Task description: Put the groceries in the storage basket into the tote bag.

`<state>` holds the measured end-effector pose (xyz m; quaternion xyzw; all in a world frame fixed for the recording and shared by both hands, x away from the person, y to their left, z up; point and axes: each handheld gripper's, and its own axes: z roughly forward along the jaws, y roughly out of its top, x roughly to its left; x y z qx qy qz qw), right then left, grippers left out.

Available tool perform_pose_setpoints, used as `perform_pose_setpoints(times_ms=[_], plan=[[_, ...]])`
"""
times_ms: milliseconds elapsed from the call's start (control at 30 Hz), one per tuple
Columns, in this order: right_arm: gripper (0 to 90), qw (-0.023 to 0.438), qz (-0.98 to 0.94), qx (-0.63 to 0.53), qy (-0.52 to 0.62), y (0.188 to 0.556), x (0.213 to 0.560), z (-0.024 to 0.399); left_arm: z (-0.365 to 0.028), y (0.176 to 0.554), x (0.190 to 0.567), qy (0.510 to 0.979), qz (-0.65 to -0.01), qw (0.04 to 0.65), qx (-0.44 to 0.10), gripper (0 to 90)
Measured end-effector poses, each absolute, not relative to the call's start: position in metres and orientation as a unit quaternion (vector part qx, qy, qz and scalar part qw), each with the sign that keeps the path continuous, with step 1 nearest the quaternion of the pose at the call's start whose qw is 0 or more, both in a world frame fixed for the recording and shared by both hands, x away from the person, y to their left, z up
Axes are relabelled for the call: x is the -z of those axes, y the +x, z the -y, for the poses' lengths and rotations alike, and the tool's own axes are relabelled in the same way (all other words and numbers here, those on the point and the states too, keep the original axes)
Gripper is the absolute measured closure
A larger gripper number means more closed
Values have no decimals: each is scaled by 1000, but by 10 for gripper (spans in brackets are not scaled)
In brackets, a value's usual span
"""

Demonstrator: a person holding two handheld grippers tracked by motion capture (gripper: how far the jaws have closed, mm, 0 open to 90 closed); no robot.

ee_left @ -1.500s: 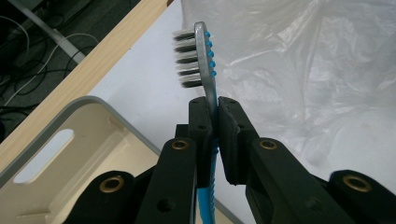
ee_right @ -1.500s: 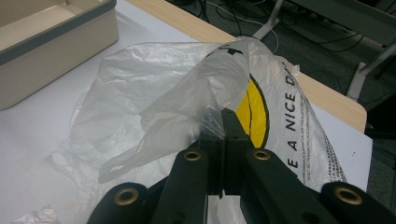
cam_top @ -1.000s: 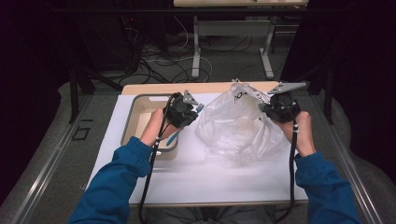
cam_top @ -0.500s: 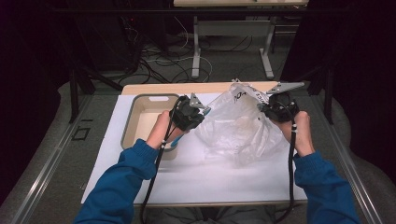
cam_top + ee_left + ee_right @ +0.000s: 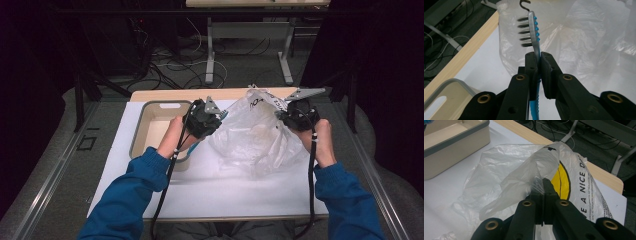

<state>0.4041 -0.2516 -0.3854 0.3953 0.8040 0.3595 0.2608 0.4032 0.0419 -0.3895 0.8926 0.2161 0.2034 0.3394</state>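
The left tool (image 5: 537,66) grips a blue toothbrush (image 5: 534,35), its bristled head just beyond the jaws; the right tool (image 5: 544,191) pinches the plastic bag (image 5: 524,175).

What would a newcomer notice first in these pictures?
A clear plastic bag stands crumpled at the middle of the white table, its edge pinched by the right tool. Beside it, the left tool grips a blue toothbrush, bristles up, near the beige bin.

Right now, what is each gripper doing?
Left gripper: closed on a toothbrush.
Right gripper: closed on the plastic bag.
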Motion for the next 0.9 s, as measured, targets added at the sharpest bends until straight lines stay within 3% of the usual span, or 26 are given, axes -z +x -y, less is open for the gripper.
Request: perform_pose_setpoints(times_ms=[900], plan=[[900, 256, -800, -371, 396, 407, 384, 246, 2, 393, 410, 876, -191, 407, -177, 845]])
